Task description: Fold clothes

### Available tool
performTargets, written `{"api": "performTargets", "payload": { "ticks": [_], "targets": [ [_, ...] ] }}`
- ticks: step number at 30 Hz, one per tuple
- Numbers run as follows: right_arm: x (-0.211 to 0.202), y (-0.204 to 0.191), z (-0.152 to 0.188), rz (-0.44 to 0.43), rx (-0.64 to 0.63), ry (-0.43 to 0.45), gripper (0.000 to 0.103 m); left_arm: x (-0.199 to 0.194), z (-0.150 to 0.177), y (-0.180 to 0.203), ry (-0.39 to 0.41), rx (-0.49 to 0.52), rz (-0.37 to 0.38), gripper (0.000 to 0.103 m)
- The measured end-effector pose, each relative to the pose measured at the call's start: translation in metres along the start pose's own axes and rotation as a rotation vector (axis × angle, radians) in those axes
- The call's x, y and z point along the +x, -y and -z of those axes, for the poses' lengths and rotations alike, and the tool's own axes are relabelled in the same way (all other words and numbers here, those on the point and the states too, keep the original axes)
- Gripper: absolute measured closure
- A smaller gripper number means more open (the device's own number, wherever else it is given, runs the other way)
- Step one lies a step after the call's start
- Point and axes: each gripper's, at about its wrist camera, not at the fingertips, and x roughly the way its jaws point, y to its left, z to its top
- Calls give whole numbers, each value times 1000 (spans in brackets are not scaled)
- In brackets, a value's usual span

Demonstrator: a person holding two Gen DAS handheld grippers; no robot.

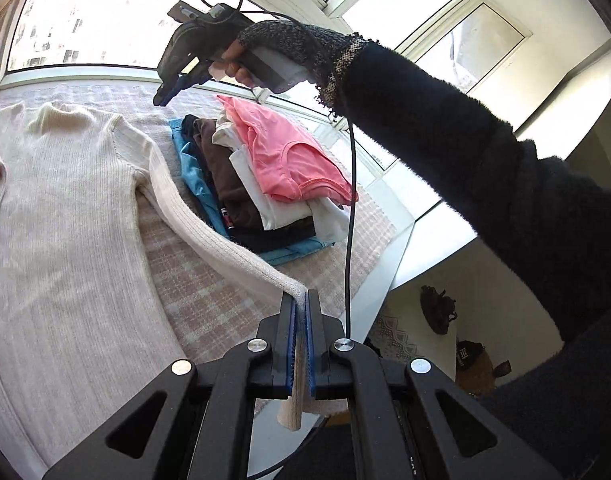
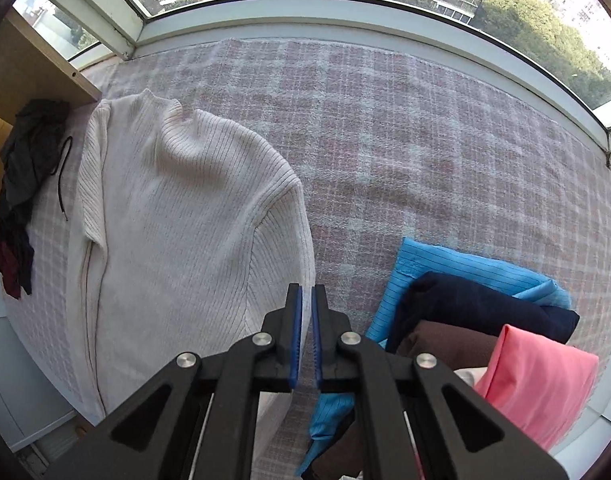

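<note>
Your left tool (image 1: pixel 300 300) is pinching the cuff of the cream ribbed knit sweater's long sleeve (image 1: pixel 225 240), the blue pads pressed against the fabric, with the cuff end hanging out below the jaws. That sleeve runs from the tool diagonally up to the shoulder of the cream ribbed knit sweater (image 1: pixel 65 200), which lies flat, collar toward the window, on the pink-and-white checked cloth (image 1: pixel 193 292) covering the counter. Its other sleeve is already folded in over the body along the far edge.

Your right tool (image 2: pixel 307 292) hovers above the sweater's near edge, its blue pads drawn almost together with only a thin slit between them and nothing caught there. In the left wrist view you hold it aloft in a grey knitted fingerless glove (image 1: pixel 301 46), a black fuzzy sleeve (image 1: pixel 485 168) behind it and a black cable (image 1: pixel 350 220) dropping from it.

Just beside the sweater, on the same cloth, sits a stack of folded clothes (image 1: pixel 249 184): bright blue at the bottom, then dark navy, brown and white, with a coral-pink piece (image 1: pixel 281 148) on top. A heap of dark clothes (image 2: pixel 21 184) lies at the counter's far left edge.
</note>
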Motion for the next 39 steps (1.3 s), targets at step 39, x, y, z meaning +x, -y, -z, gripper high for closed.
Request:
{"api": "performTargets", "payload": {
  "ticks": [39],
  "targets": [
    [22,-70,46,6,-89,59,76,-45,105,-120,-32,-305,-267,88]
  ]
}}
